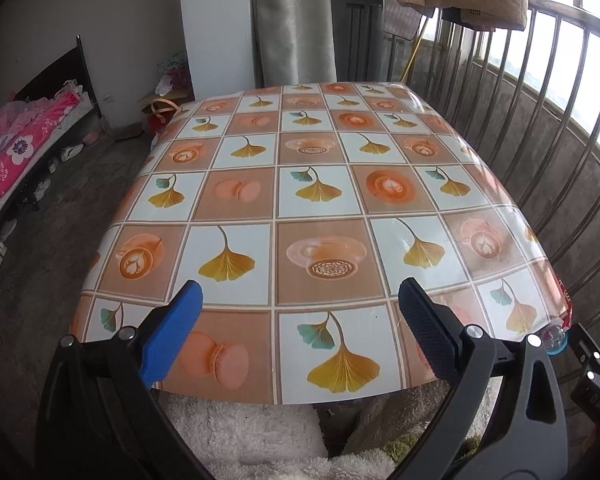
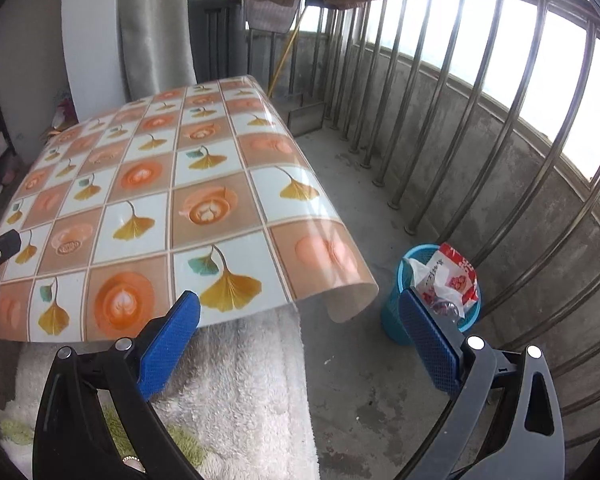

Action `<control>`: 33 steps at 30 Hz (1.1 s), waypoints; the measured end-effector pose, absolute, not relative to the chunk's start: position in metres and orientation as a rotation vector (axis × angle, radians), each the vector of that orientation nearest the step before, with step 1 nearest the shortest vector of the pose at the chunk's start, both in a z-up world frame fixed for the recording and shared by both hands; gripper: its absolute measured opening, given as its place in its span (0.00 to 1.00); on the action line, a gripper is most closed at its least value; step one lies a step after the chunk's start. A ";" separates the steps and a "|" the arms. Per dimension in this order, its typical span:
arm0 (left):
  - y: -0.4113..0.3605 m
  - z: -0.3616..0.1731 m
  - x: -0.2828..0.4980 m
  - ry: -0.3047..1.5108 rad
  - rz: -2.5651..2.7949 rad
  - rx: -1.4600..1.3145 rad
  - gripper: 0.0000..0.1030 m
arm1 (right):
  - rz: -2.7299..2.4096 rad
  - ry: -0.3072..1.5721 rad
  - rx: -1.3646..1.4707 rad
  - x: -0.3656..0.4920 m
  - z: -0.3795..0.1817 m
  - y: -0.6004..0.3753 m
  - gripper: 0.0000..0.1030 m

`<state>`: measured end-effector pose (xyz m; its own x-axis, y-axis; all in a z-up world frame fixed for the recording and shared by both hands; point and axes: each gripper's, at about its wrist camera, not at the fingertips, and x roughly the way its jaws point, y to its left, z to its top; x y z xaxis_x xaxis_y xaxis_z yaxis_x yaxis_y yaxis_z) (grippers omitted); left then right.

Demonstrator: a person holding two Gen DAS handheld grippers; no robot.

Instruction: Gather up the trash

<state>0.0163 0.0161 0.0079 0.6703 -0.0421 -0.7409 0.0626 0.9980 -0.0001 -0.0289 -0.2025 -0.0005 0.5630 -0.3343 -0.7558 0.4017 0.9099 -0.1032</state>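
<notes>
The trash, a red-and-white snack bag [image 2: 454, 276] with crumpled clear plastic [image 2: 444, 308], sits heaped in a blue wastebasket [image 2: 394, 320] on the concrete floor, between the table's near right corner and the metal railing [image 2: 440, 128]. My right gripper [image 2: 300, 316] hangs with its jaws spread wide and holding nothing, one blue pad over the table edge, the other crossing the basket's near rim. My left gripper [image 1: 300, 308], also gaping and empty, hovers over the tablecloth [image 1: 320, 208] printed with ginkgo leaves and coffee cups, a white fleecy blanket [image 1: 252, 428] below its near edge.
</notes>
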 end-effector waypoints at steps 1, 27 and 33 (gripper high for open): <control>0.013 0.008 0.017 0.838 -0.061 0.034 0.91 | -0.439 0.881 0.090 -0.030 -0.003 -0.204 0.94; 0.007 0.010 0.020 0.887 -0.039 0.013 0.91 | -0.466 0.905 0.038 -0.033 -0.002 -0.210 0.94; 0.007 0.009 0.020 0.892 -0.034 0.015 0.92 | -0.465 0.905 0.040 -0.033 -0.003 -0.210 0.94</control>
